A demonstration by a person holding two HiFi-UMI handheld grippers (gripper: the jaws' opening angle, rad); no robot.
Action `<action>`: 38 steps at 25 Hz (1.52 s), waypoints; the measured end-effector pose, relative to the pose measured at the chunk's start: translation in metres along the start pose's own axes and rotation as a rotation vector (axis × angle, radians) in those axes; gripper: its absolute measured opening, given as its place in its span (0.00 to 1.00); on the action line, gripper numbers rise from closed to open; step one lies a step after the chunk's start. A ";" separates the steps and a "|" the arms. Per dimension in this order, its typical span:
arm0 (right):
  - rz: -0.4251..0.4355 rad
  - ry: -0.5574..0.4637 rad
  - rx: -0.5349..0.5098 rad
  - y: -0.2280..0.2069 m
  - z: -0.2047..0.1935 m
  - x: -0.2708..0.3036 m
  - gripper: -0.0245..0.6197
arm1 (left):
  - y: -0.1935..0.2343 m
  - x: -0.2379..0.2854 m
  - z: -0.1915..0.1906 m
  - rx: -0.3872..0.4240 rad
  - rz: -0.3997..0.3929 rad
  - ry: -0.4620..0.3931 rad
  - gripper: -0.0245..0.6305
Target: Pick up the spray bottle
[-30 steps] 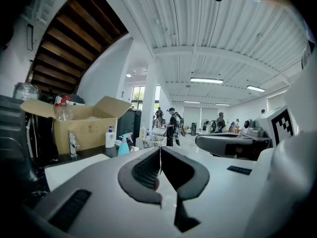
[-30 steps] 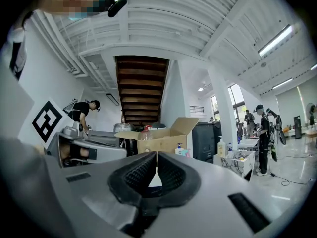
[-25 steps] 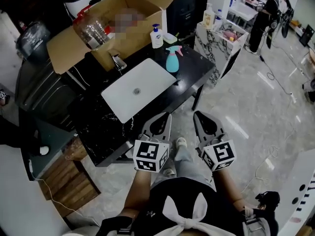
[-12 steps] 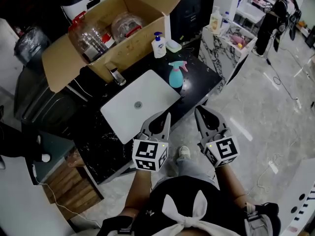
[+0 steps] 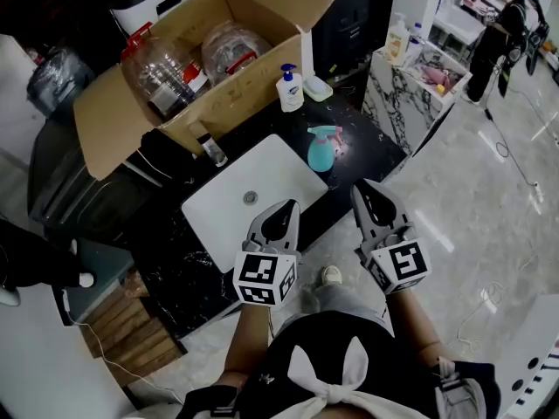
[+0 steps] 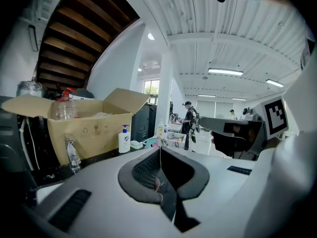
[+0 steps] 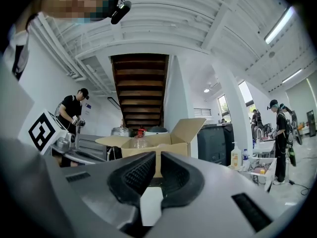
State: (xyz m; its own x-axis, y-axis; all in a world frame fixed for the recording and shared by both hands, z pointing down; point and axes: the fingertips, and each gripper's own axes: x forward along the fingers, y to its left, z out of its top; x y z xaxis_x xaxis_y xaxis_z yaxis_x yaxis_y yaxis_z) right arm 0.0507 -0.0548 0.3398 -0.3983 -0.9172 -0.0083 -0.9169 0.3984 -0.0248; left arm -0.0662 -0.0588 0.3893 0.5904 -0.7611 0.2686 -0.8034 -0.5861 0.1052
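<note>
Both claws sit closed on nothing, left gripper (image 5: 286, 206) and right gripper (image 5: 362, 187) side by side at 6 o'clock of the black counter (image 5: 362, 140). Head view shows the teal spray bottle (image 5: 321, 147) standing there, at 11 o'clock from the right gripper, untouched. Left gripper view catches a sliver of it beside a pump bottle (image 6: 124, 140), while the right gripper view misses it, facing the cardboard box (image 7: 166, 144).
</note>
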 end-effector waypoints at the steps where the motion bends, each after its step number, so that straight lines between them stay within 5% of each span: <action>1: 0.002 -0.005 -0.001 -0.003 0.001 0.003 0.08 | 0.001 0.004 0.000 0.000 0.001 0.001 0.08; 4: 0.001 -0.015 -0.005 -0.012 0.004 0.011 0.09 | 0.002 0.014 -0.002 -0.004 0.002 0.008 0.08; 7: 0.019 -0.020 0.005 -0.022 0.006 0.020 0.34 | 0.002 0.024 -0.004 -0.009 0.007 0.017 0.08; 13: 0.072 -0.020 -0.007 -0.036 0.007 0.040 0.46 | 0.008 0.041 0.003 -0.013 0.032 0.008 0.08; 38: 0.251 0.082 -0.014 -0.061 -0.028 0.105 0.50 | 0.026 0.078 0.005 -0.054 0.135 -0.012 0.08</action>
State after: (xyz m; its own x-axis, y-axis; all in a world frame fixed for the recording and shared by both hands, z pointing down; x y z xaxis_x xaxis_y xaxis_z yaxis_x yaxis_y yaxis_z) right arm 0.0637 -0.1750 0.3685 -0.6138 -0.7864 0.0690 -0.7889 0.6142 -0.0187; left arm -0.0407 -0.1354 0.4082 0.4775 -0.8353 0.2724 -0.8783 -0.4627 0.1208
